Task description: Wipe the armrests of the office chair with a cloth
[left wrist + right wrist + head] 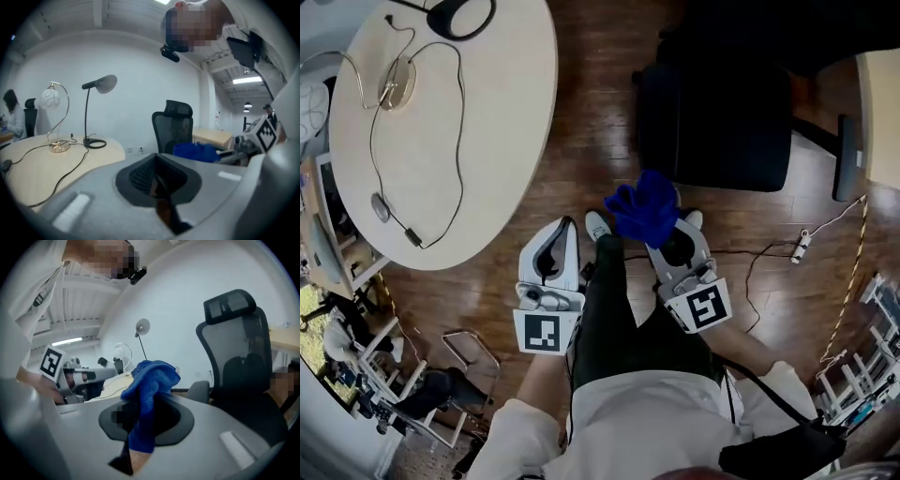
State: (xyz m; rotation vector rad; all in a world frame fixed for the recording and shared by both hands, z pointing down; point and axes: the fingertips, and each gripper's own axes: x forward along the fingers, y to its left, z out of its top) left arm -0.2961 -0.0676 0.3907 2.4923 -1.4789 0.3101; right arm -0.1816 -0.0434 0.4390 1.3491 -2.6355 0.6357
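The black mesh office chair stands on the wood floor ahead of me, with one dark armrest out to its right. It also appears upright in the left gripper view and in the right gripper view, where a grey armrest shows. My right gripper is shut on a bunched blue cloth held short of the seat's front edge; the cloth drapes out of the jaws. My left gripper hangs beside it, shut and holding nothing.
A round beige table sits to the left with two lamps and a trailing cable. A white plug and cord lie on the floor to the right. Another desk stands beyond the chair.
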